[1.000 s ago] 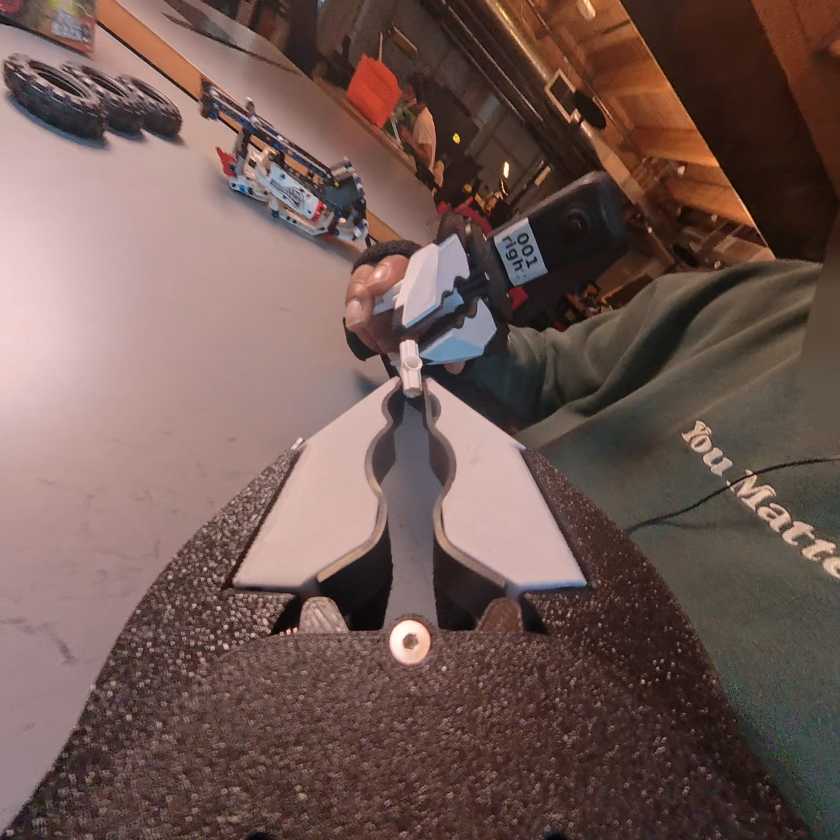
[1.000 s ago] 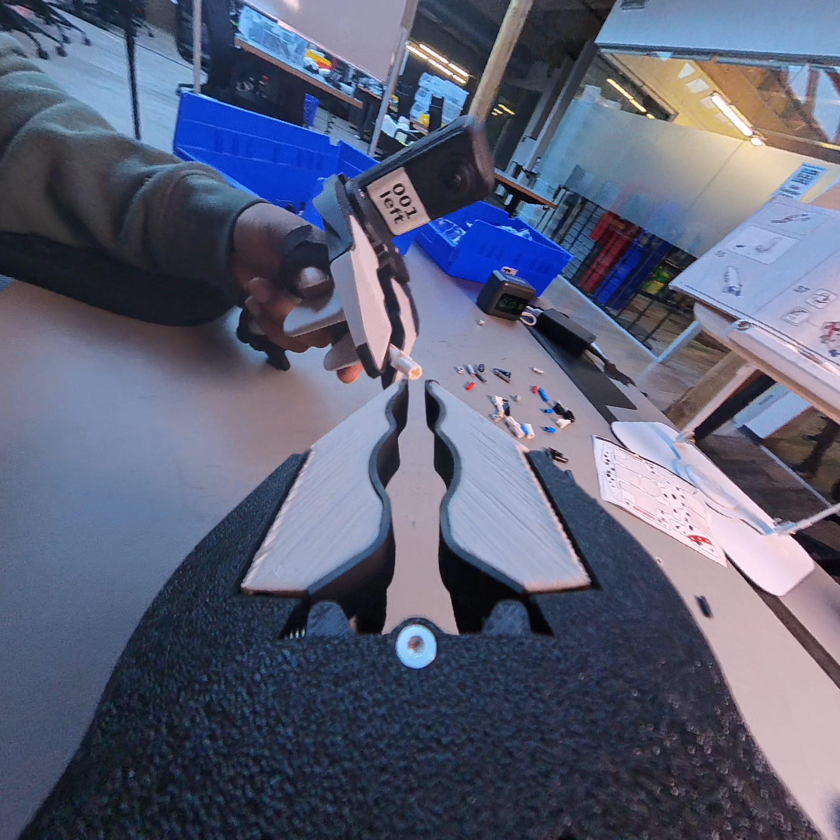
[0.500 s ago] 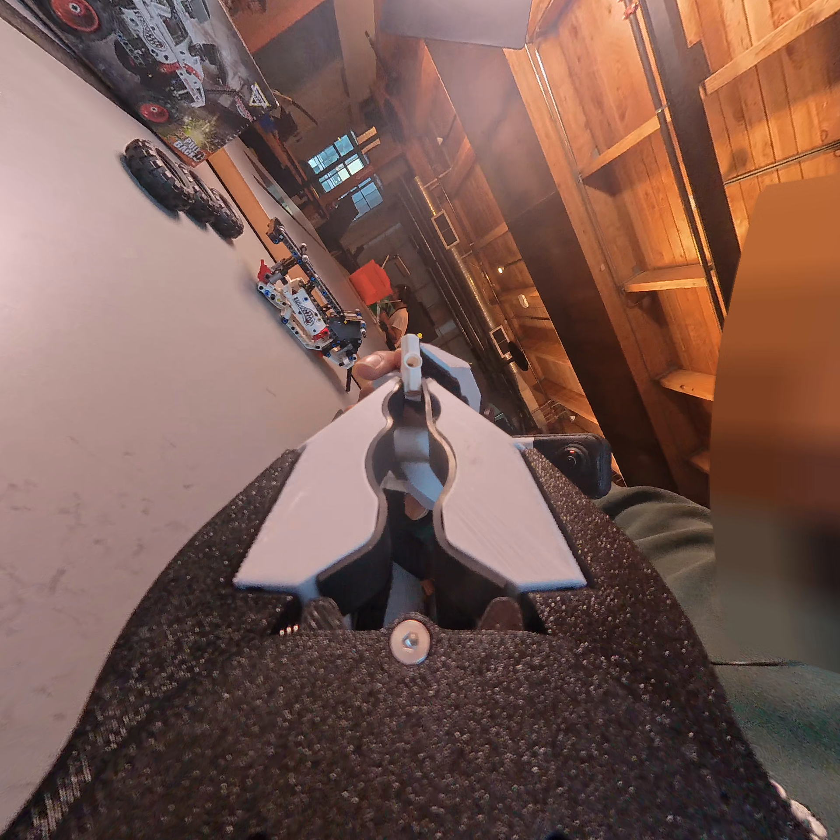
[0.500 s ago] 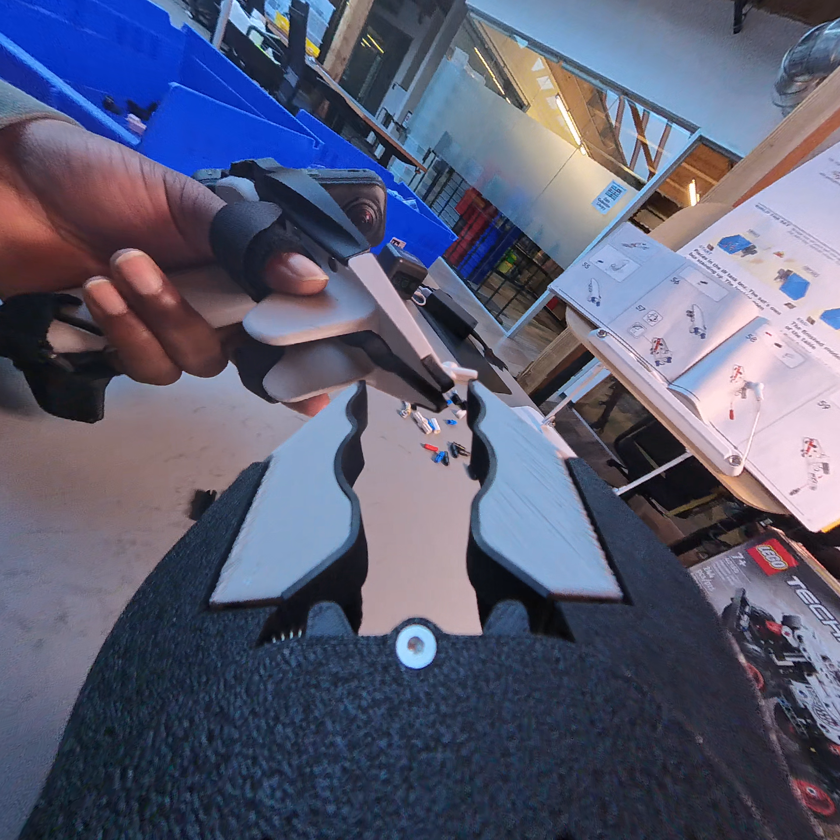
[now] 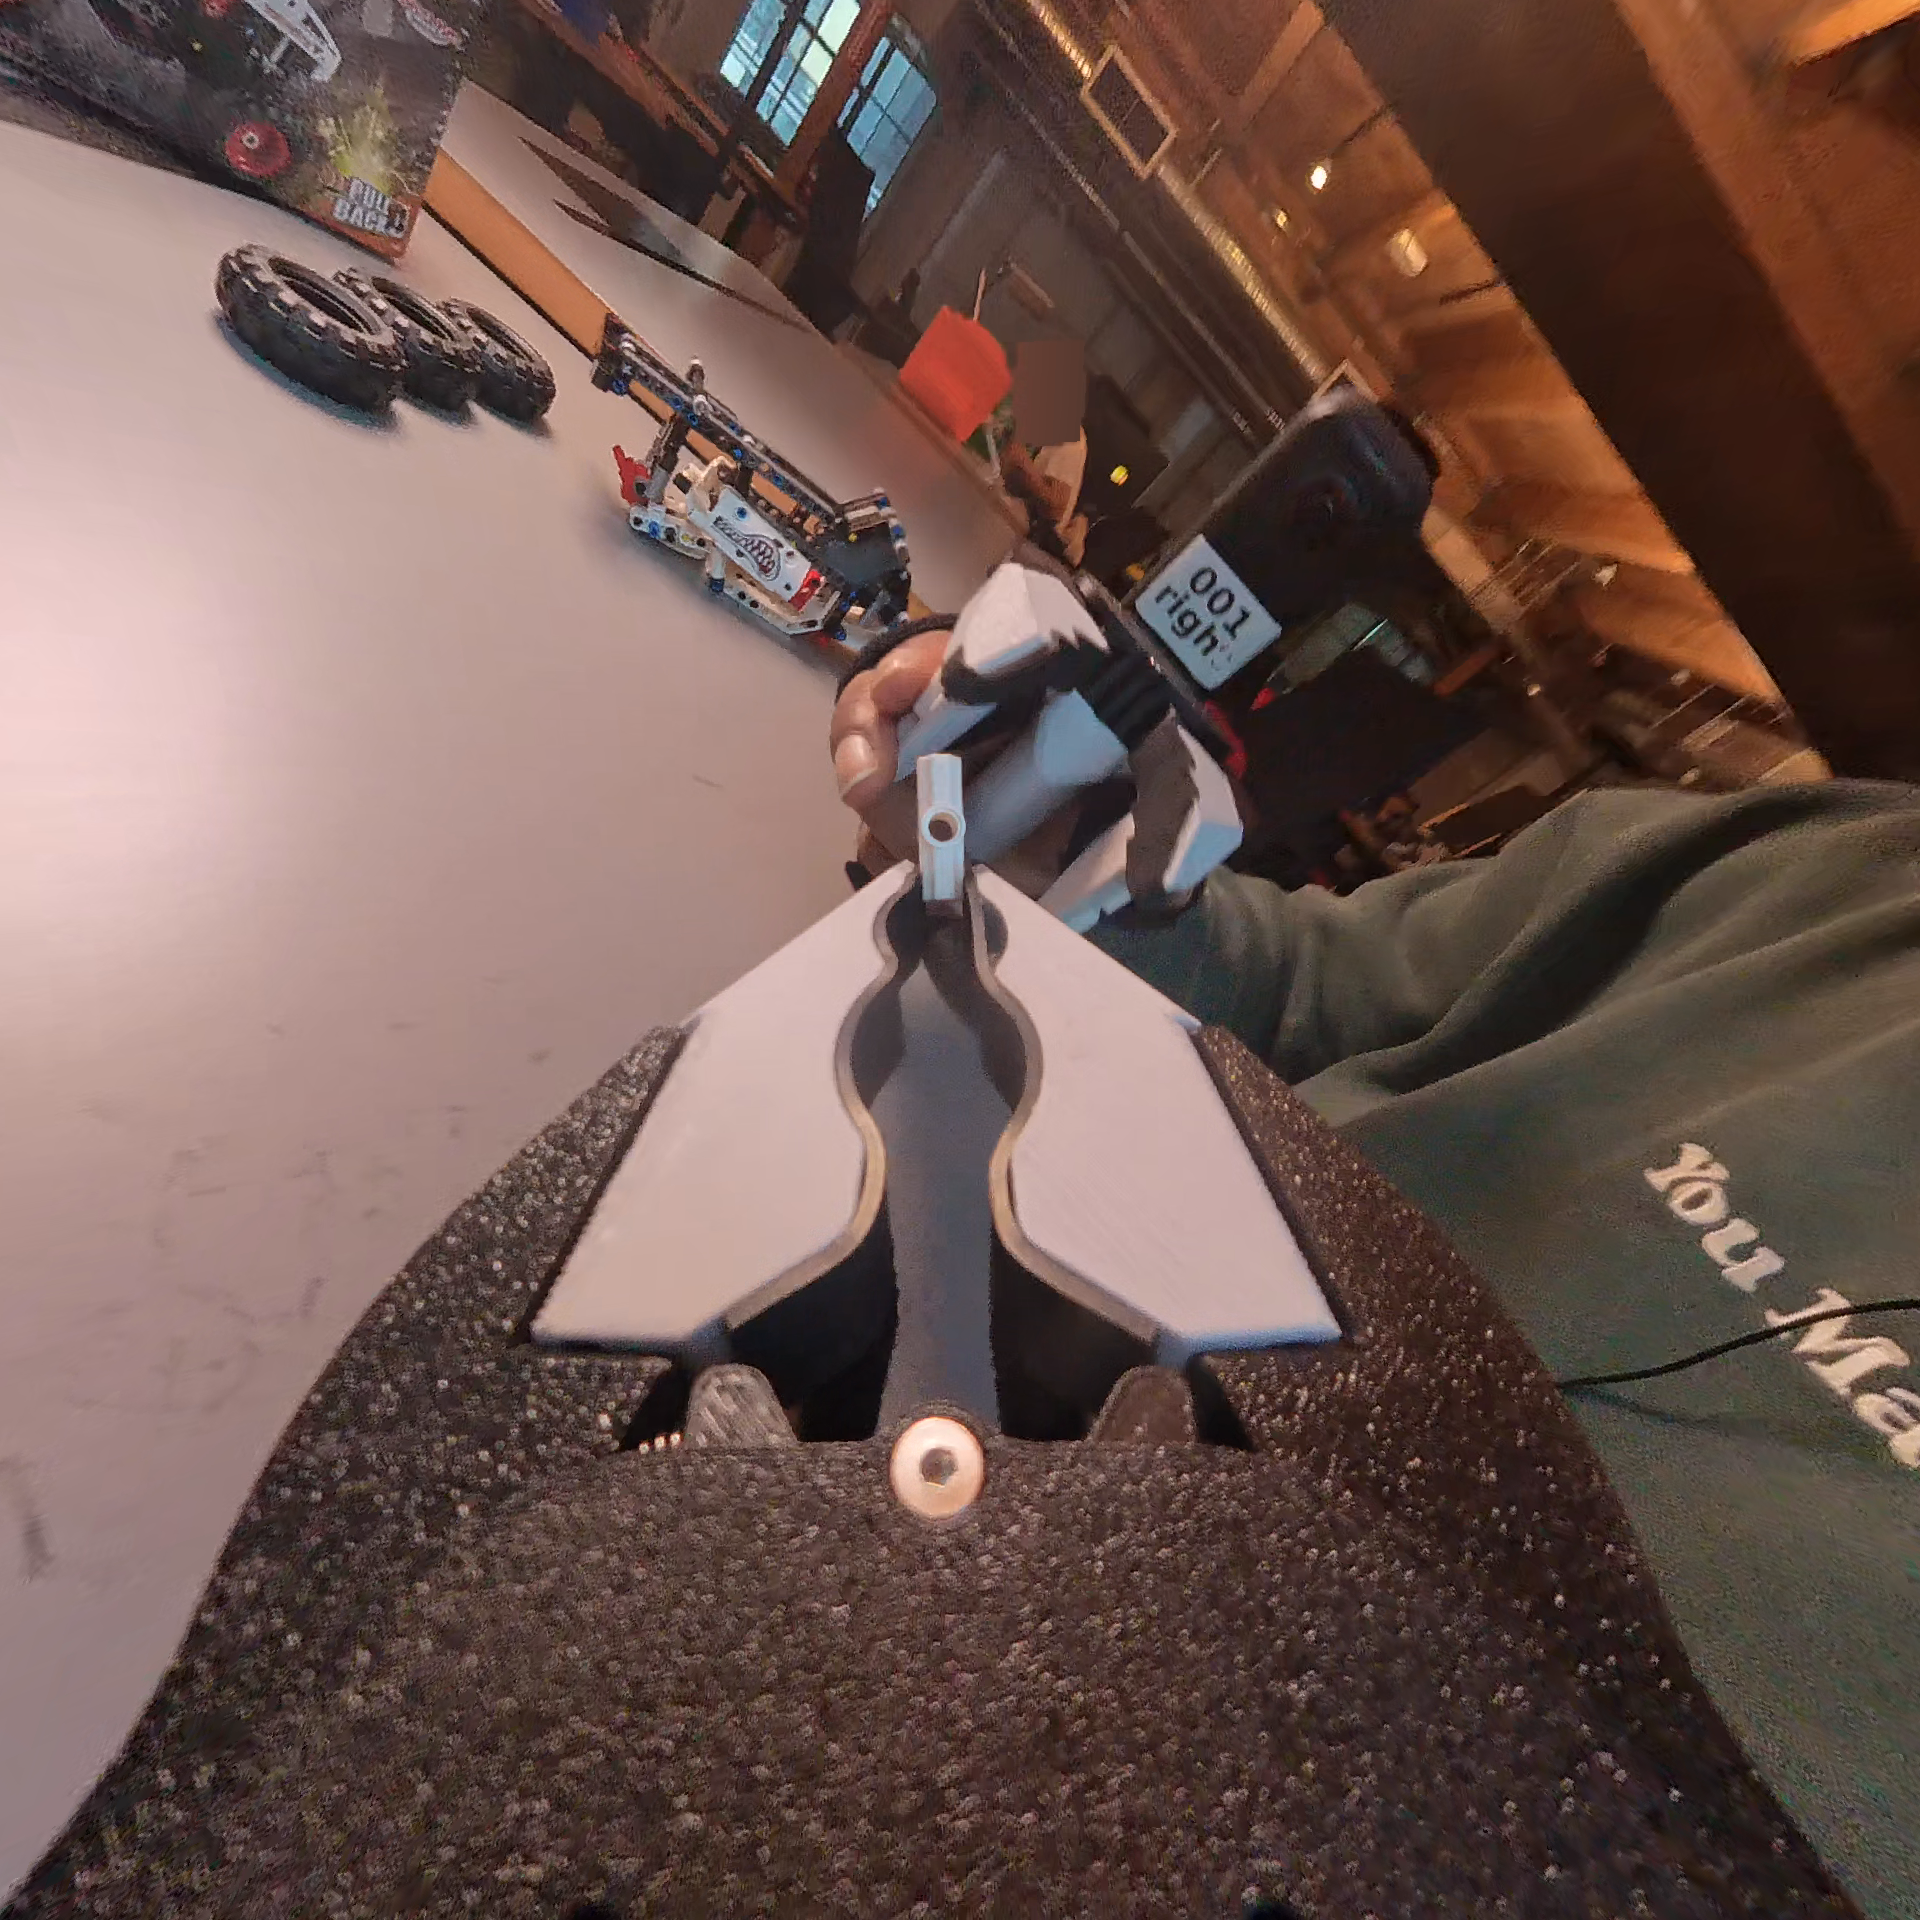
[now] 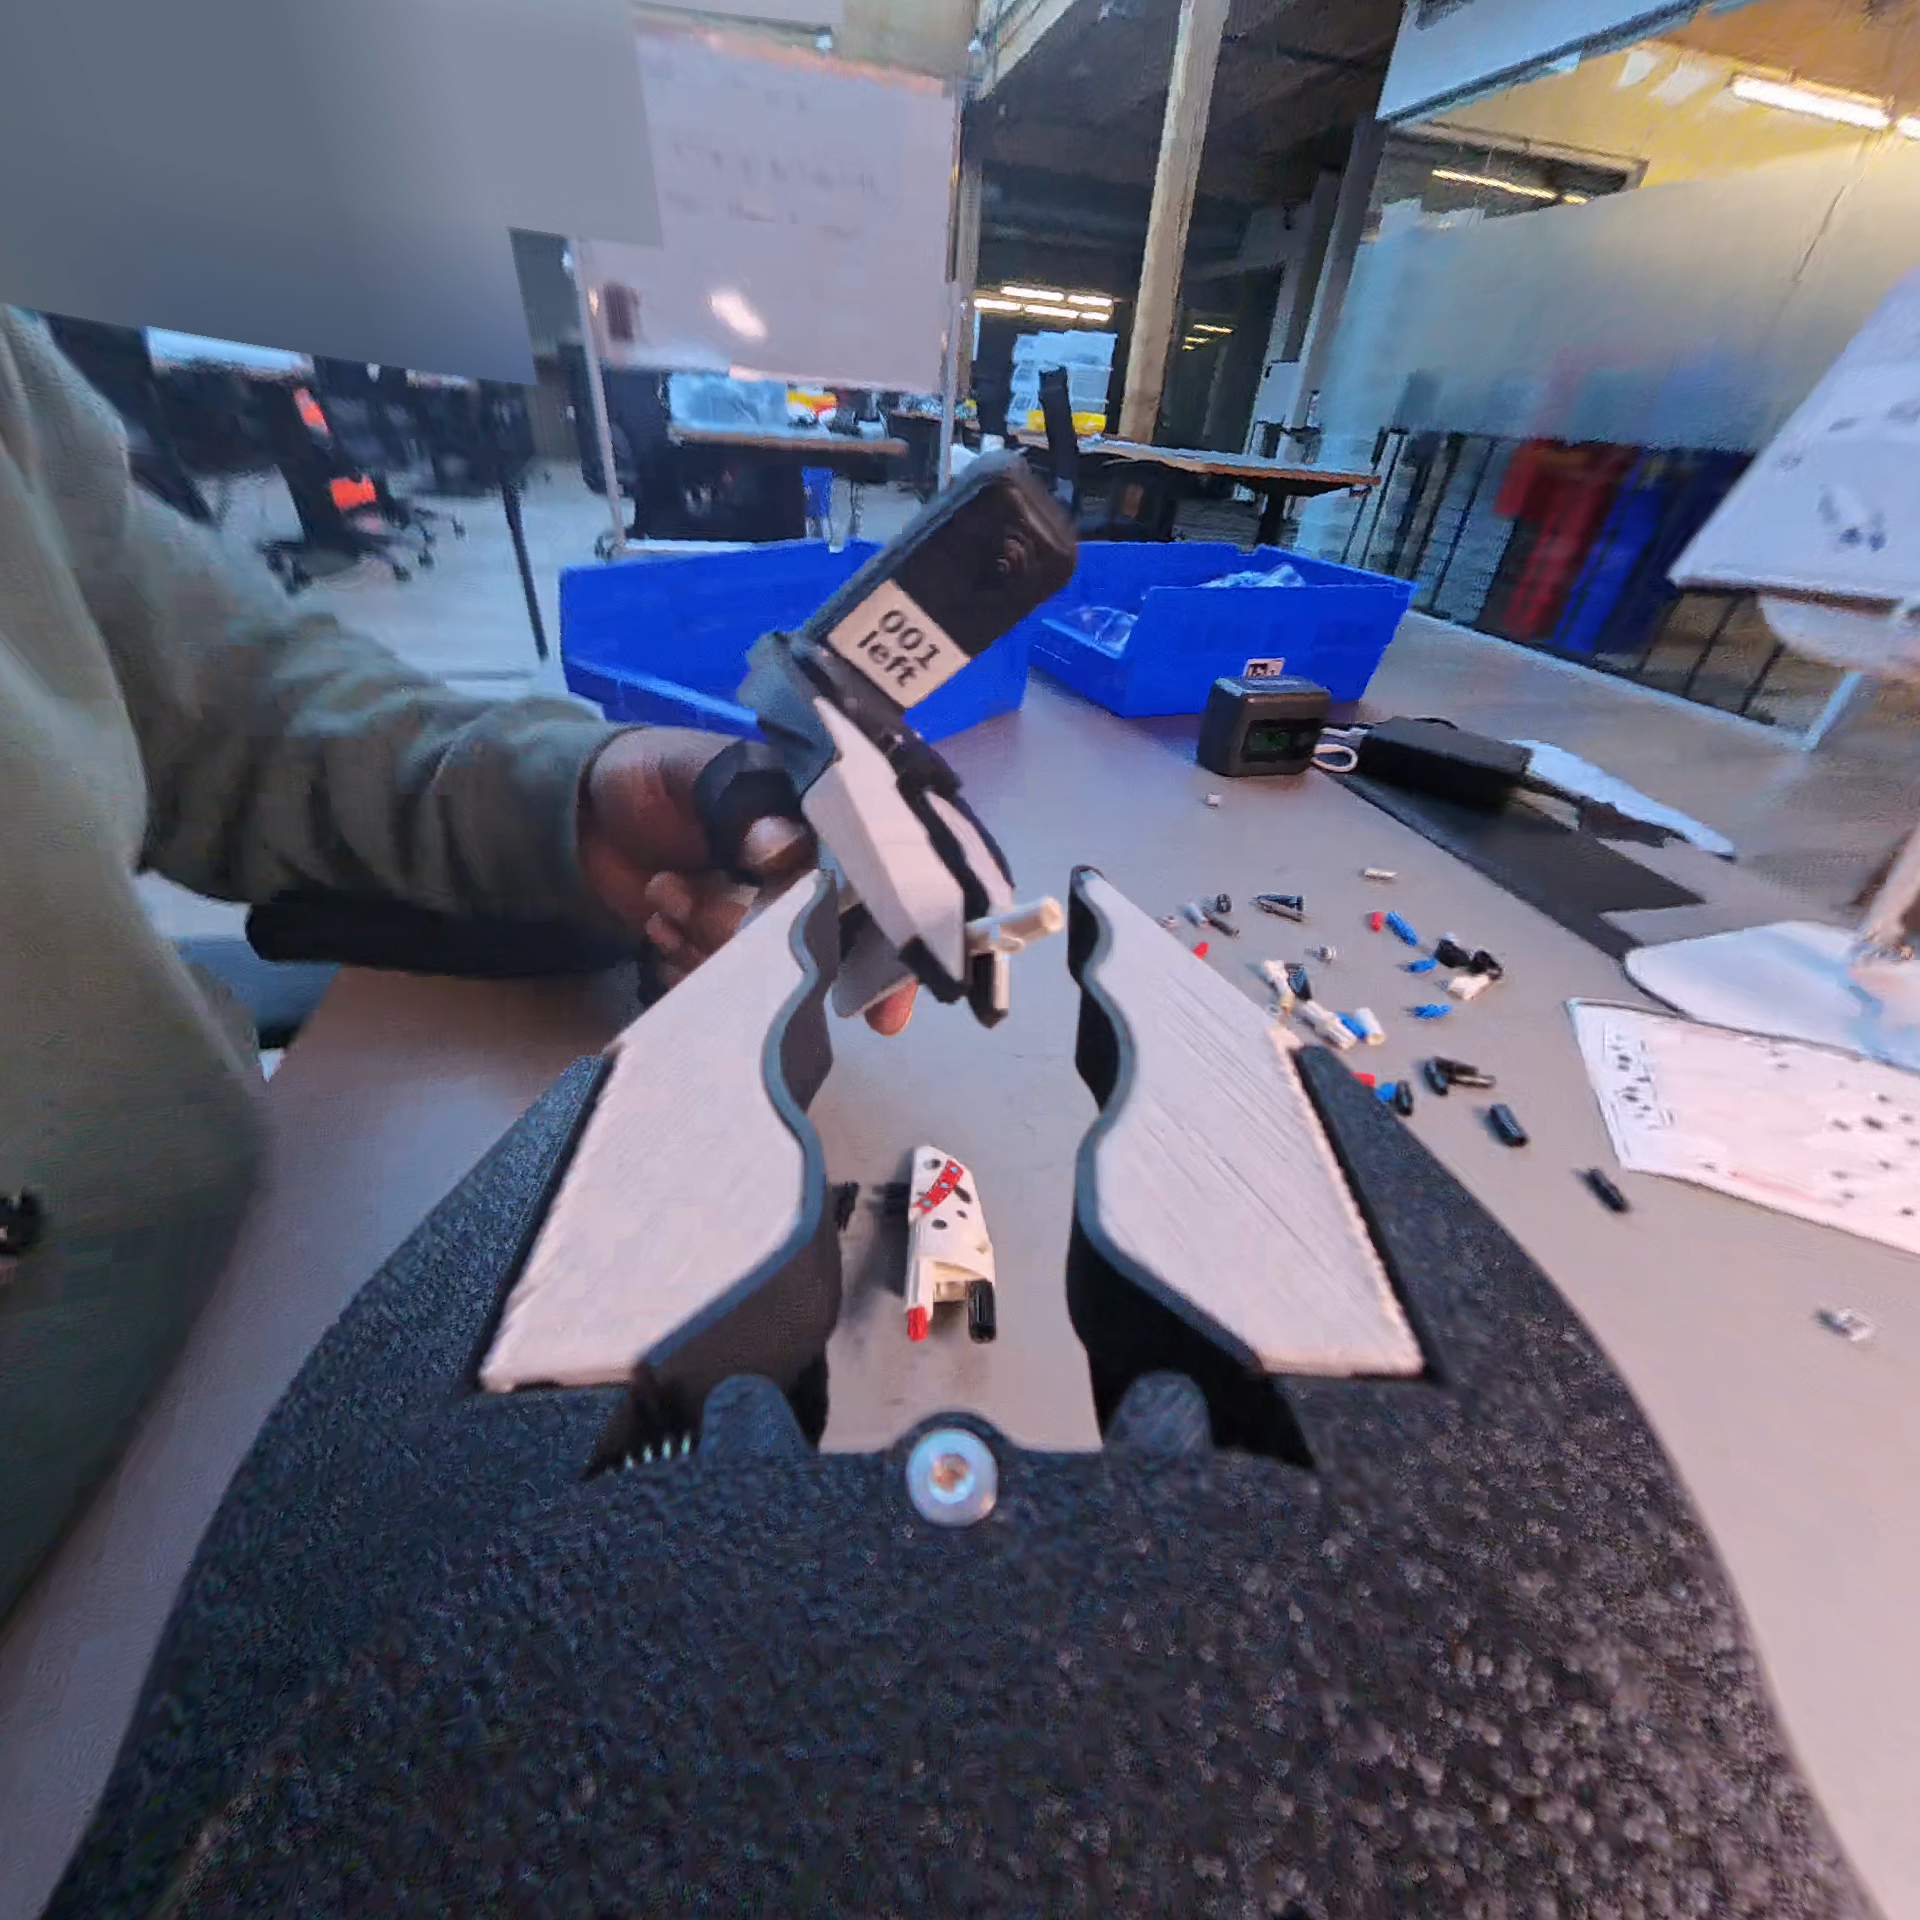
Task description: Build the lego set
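Observation:
My left gripper (image 5: 935, 896) is shut on a small white Lego connector (image 5: 940, 840) that sticks out past its tips, held above the grey table (image 5: 312, 831). My right gripper (image 6: 956, 891) is open and empty. Its fingers stand on either side of the left gripper's tips and the connector (image 6: 1016, 923) without touching it. On the table below lies a white panel piece with red marks (image 6: 948, 1236). The part-built Lego chassis (image 5: 748, 530) stands farther off in the left wrist view.
Three black tyres (image 5: 384, 332) and the set's box (image 5: 239, 94) are beyond the chassis. Several small loose pieces (image 6: 1351, 977), a sticker sheet (image 6: 1745, 1112), a black device (image 6: 1262, 722) and blue bins (image 6: 1216, 623) are to the right. The person's green sleeve (image 5: 1558, 987) is close by. Left and right tips are no more than a few centimetres apart.
My right gripper has opened from nearly shut to wide. The left gripper tilted up, then came back down, with the white connector held throughout.

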A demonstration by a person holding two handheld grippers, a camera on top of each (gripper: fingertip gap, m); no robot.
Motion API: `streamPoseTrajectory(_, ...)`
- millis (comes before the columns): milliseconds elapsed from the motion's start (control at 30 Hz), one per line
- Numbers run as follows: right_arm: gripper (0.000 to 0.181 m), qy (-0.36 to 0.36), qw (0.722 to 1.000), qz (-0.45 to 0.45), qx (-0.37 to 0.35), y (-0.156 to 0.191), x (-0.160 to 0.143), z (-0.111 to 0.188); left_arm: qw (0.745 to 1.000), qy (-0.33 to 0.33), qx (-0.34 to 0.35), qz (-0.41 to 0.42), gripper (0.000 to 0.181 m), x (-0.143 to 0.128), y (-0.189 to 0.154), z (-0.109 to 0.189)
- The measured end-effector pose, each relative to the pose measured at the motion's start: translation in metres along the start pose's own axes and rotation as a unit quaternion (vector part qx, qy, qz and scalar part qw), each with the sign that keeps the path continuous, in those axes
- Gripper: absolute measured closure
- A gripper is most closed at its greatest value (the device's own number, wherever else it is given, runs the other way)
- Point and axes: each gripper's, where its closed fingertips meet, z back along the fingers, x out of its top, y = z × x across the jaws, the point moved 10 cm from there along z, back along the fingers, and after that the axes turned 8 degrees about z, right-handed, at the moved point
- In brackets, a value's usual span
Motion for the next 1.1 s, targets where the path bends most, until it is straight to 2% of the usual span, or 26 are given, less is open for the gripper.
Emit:
streamPoseTrajectory(100,0.15,-0.006,0.998,-0.07,0.0,-0.01,-0.002,0.003,0.997,0.026,0.032,-0.069,0.175,-0.001,-0.007,-0.003)
streamPoseTrajectory(167,0.157,0.014,0.995,-0.09,0.03,-0.008,-0.007,-0.001,0.993,0.036,0.045,-0.1,0.175,-0.003,-0.011,-0.005)
streamPoseTrajectory(267,0.173,0.011,0.993,-0.11,0.033,-0.008,-0.01,-0.002,0.986,0.052,0.061,-0.143,0.175,-0.007,-0.015,-0.008)
streamPoseTrajectory(367,0.174,0.0,0.988,-0.144,0.056,-0.01,-0.008,0.0,0.982,0.052,0.058,-0.171,0.175,-0.007,-0.019,-0.009)
streamPoseTrajectory(467,0.174,-0.015,0.982,-0.169,0.08,-0.011,-0.006,0.004,0.987,0.055,0.002,-0.154,0.171,-0.008,-0.02,-0.009)
streamPoseTrajectory(667,0.175,-0.05,0.963,-0.223,0.142,-0.013,-0.006,0.009,0.989,0.067,-0.122,-0.053,0.155,-0.008,-0.018,-0.006)
streamPoseTrajectory(767,0.175,-0.064,0.953,-0.236,0.178,-0.011,-0.007,0.009,0.984,0.066,-0.165,-0.004,0.154,-0.007,-0.016,-0.004)
streamPoseTrajectory(867,0.175,-0.065,0.947,-0.234,0.209,-0.005,-0.005,0.007,0.98,0.08,-0.183,0.011,0.157,-0.01,-0.016,-0.007)
streamPoseTrajectory(1000,0.175,-0.06,0.942,-0.228,0.239,0.003,-0.004,0.004,0.974,0.112,-0.199,-0.007,0.174,-0.019,-0.024,-0.013)
streamPoseTrajectory(1100,0.175,-0.058,0.939,-0.226,0.254,0.007,-0.004,0.002,0.973,0.121,-0.197,-0.019,0.175,-0.022,-0.026,-0.015)
